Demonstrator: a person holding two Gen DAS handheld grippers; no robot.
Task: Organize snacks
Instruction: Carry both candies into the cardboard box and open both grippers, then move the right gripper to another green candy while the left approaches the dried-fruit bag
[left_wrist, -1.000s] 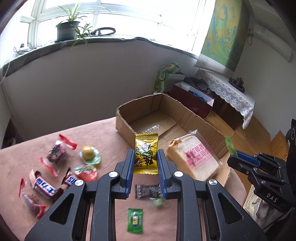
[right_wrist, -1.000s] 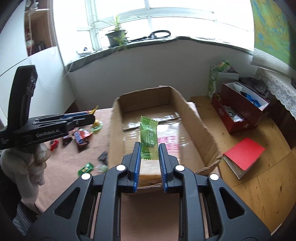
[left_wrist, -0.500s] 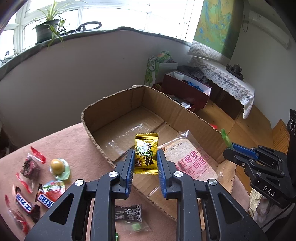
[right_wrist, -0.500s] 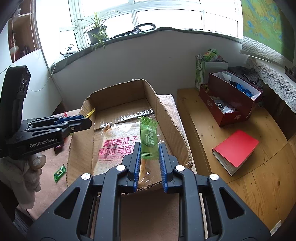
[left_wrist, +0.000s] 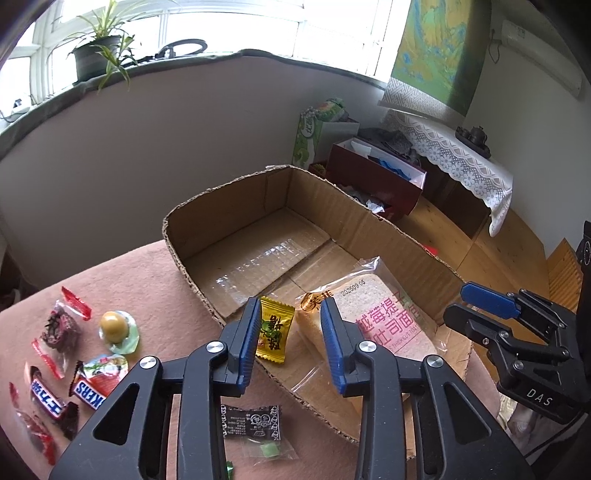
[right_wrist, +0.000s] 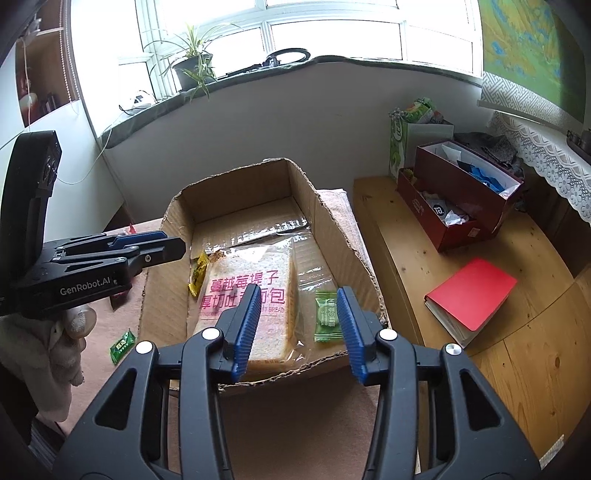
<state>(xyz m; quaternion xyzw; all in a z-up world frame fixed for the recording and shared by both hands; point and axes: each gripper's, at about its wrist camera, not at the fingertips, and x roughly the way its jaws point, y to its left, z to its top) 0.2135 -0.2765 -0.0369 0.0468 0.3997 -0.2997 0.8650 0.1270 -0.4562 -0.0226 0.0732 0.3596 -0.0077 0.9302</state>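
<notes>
a: what can be read in the cardboard box (right_wrist: 332, 221)?

b: "thick cut toast bread" on the toast pack (right_wrist: 251, 295), long axis 12 to 6. a yellow candy (left_wrist: 273, 328) is seen at its 9, a green candy (right_wrist: 327, 314) at 3.

a: and the tools?

b: left gripper (left_wrist: 290, 332) and right gripper (right_wrist: 295, 325) are both held spread, nothing pinched.

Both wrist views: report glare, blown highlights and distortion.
Left wrist view: window overexposed; glare on tape strip in cardboard box; fisheye bends the sill. Right wrist view: window panes blown white; bread bag sharp, print readable; edges curved, corners vignetted.
</notes>
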